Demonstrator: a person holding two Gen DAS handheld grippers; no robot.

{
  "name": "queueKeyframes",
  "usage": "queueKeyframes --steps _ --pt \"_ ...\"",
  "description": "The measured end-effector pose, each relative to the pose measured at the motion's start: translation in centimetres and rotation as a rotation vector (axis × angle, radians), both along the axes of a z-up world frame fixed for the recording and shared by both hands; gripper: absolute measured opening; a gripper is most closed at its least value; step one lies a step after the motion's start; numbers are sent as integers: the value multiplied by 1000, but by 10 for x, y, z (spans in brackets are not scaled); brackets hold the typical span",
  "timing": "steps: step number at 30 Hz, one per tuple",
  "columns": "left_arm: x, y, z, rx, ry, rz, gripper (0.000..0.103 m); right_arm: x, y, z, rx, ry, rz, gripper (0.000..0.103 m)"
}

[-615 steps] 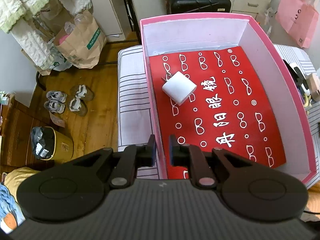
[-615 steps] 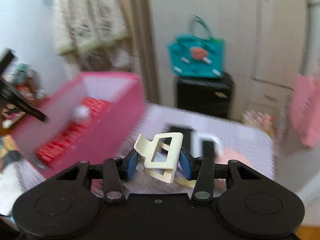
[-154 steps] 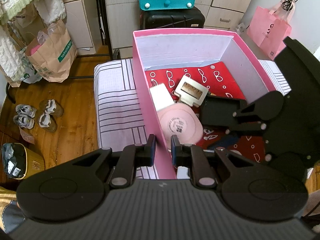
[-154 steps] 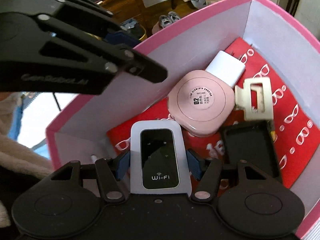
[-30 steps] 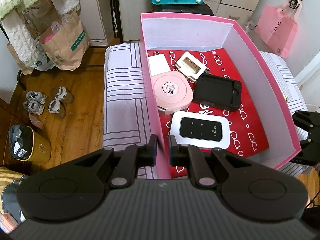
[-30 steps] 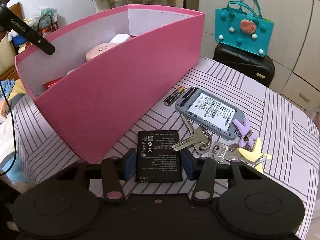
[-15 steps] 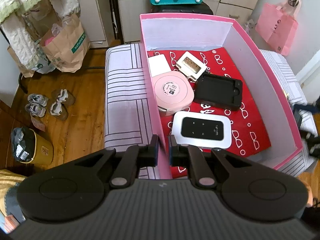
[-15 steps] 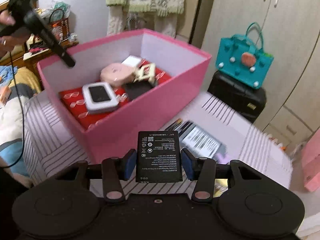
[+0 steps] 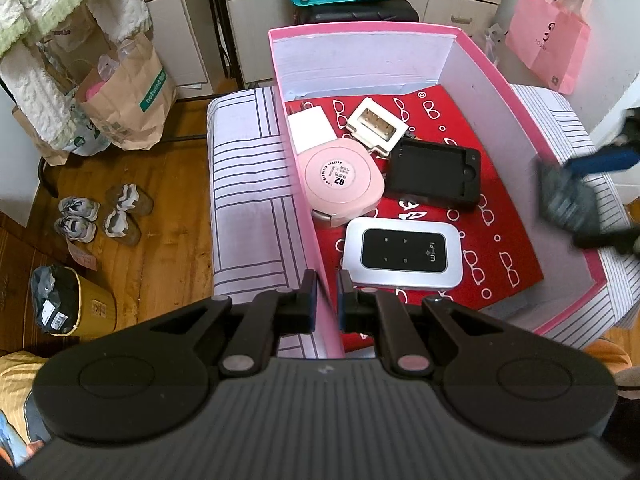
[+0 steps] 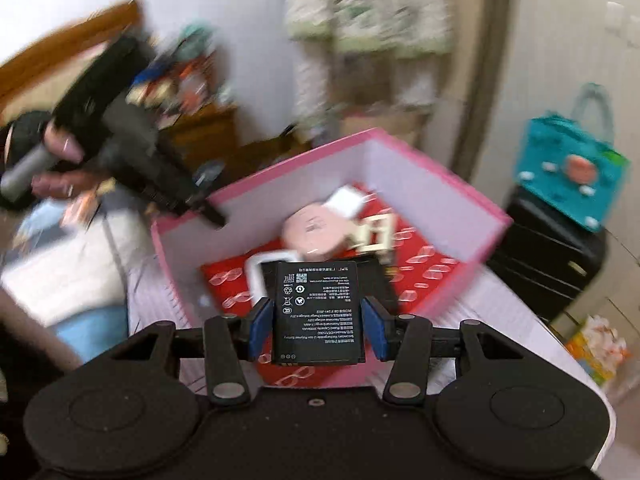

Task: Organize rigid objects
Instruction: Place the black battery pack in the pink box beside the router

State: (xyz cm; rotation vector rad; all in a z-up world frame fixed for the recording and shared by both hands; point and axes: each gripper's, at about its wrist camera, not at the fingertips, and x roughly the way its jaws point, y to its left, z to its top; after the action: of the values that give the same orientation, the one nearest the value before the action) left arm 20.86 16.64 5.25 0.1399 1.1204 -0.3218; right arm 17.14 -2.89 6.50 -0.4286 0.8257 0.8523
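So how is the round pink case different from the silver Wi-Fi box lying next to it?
The round pink case is a rounded, pink shape with a printed label in its middle; the silver Wi-Fi box is a silver rectangle with a black screen panel. The pink case leans against the pink box's wall, while the Wi-Fi box lies flat nearer the left gripper. Both sit on the red liner.

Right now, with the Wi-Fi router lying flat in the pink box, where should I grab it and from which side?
Grip the Wi-Fi router across its two long edges, coming straight down from above. It lies flat, screen up, on the red liner, so its faces can't be pinched. Its long edges look clear, though the pink compact sits close, while one short end nears the pink box wall.
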Motion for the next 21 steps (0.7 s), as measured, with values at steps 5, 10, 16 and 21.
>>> queueKeyframes --steps 5,10,16,21 --pt "-1 4 1 -28 -4 17 9 27 43 -22 -163 152 120 54" --pt "-1 6 1 -31 -6 4 9 53 48 -42 -222 357 91 54" --pt "-5 7 -1 -37 -30 -7 9 66 46 -61 -254 443 72 54" --pt "-4 7 -1 -44 -26 -12 9 66 51 -71 -323 387 81 54"
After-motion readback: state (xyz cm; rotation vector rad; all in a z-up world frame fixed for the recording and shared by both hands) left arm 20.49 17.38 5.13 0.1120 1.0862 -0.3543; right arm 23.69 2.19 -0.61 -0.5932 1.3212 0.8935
